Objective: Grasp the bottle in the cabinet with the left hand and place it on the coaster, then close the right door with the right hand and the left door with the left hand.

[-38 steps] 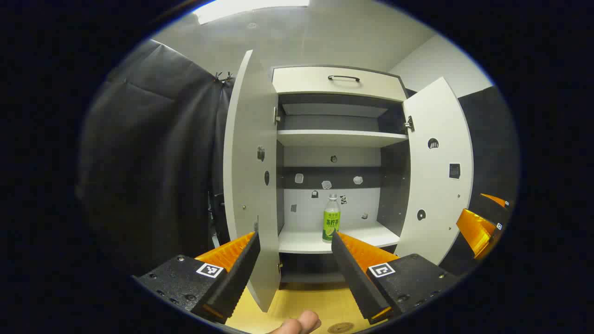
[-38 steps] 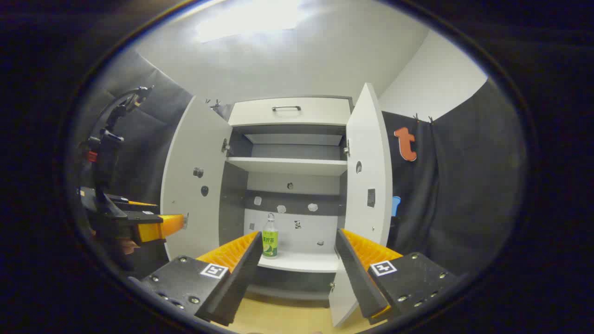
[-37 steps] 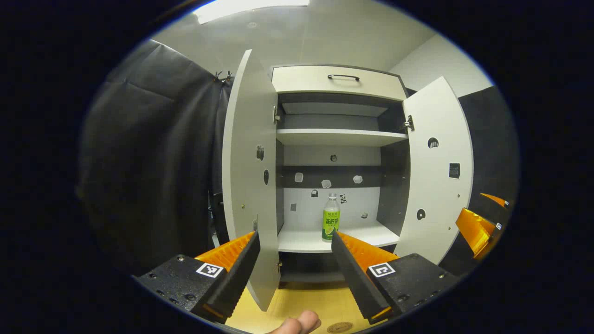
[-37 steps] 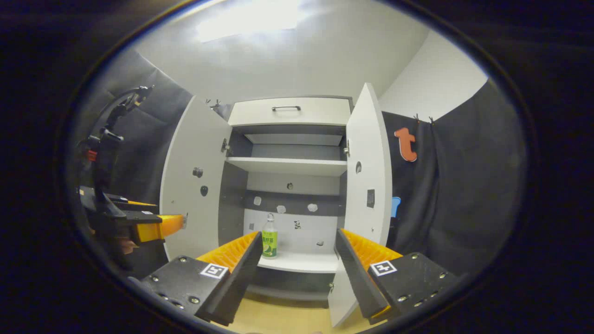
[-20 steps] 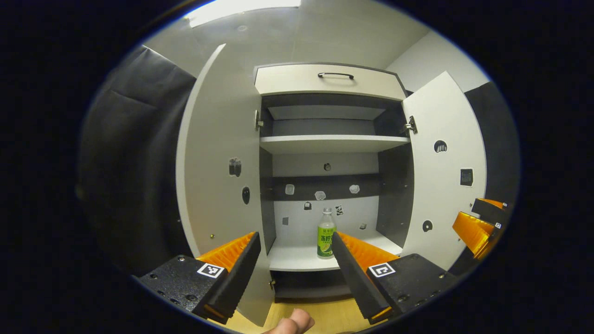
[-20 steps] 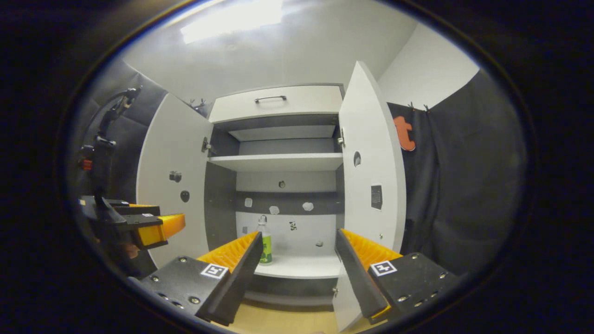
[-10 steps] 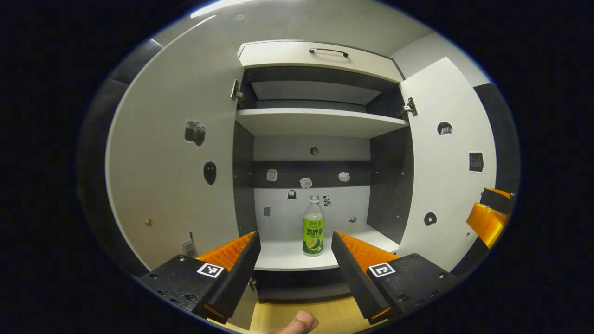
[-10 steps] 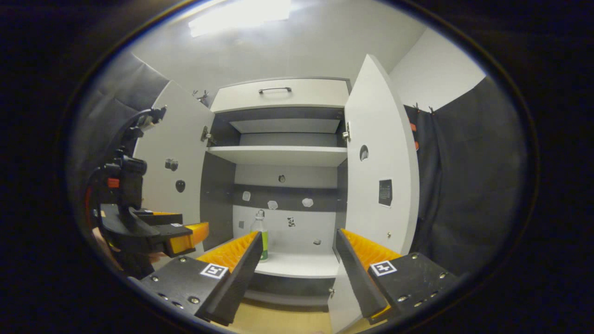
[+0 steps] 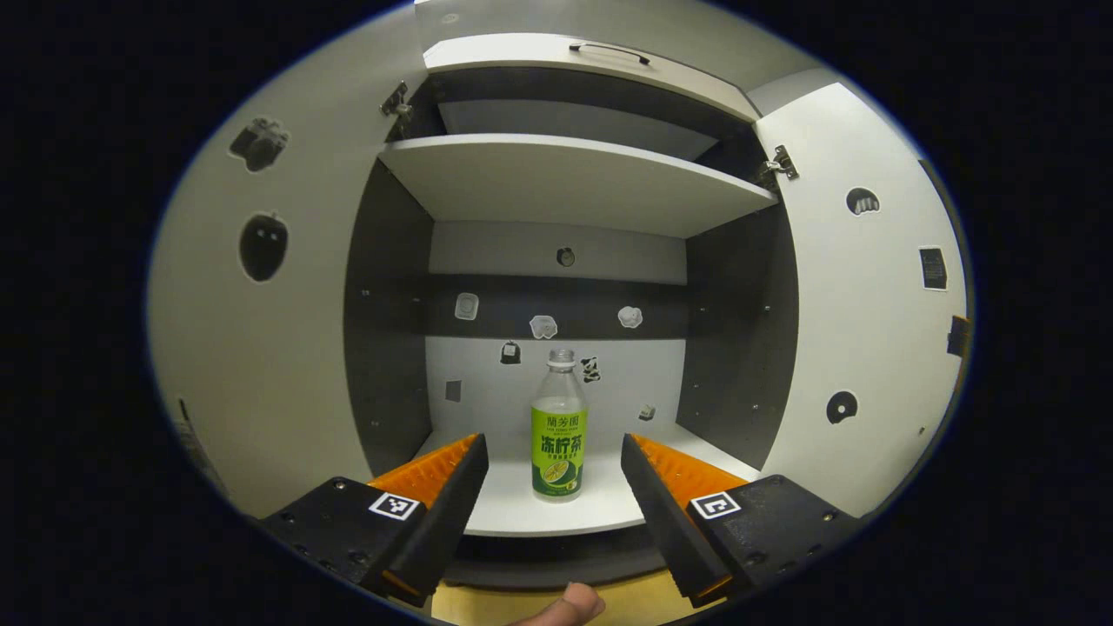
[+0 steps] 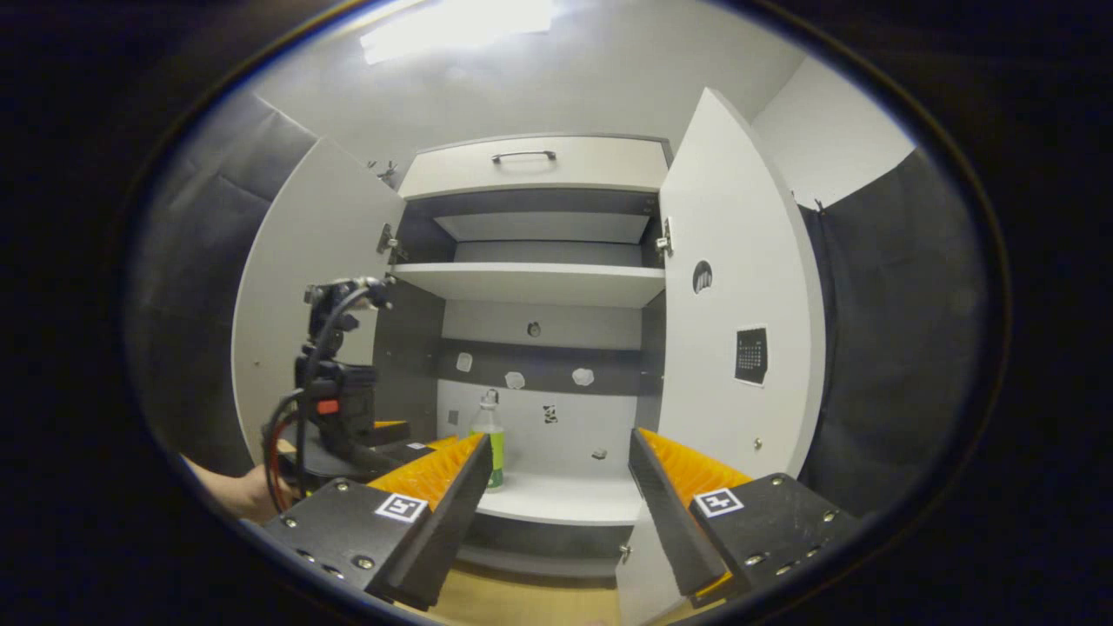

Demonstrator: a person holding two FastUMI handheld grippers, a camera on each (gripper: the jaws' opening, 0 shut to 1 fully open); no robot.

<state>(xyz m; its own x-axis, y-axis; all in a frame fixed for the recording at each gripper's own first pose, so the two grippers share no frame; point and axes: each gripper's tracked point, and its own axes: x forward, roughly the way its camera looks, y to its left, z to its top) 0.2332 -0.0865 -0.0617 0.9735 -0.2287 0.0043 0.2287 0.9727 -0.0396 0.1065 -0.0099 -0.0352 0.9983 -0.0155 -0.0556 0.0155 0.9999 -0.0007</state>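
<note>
Nearing the bottle (image 9: 558, 435) on its shelf — left gripper (image 9: 549, 459) closer now, jaws spread.

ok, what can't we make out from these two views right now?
- Bottle: lower part hidden behind the right gripper's finger, right gripper view.
- Left gripper: gap to the bottle unreadable head-on, left gripper view.
- Stickers on the cabinet back: too small to identify.
</note>
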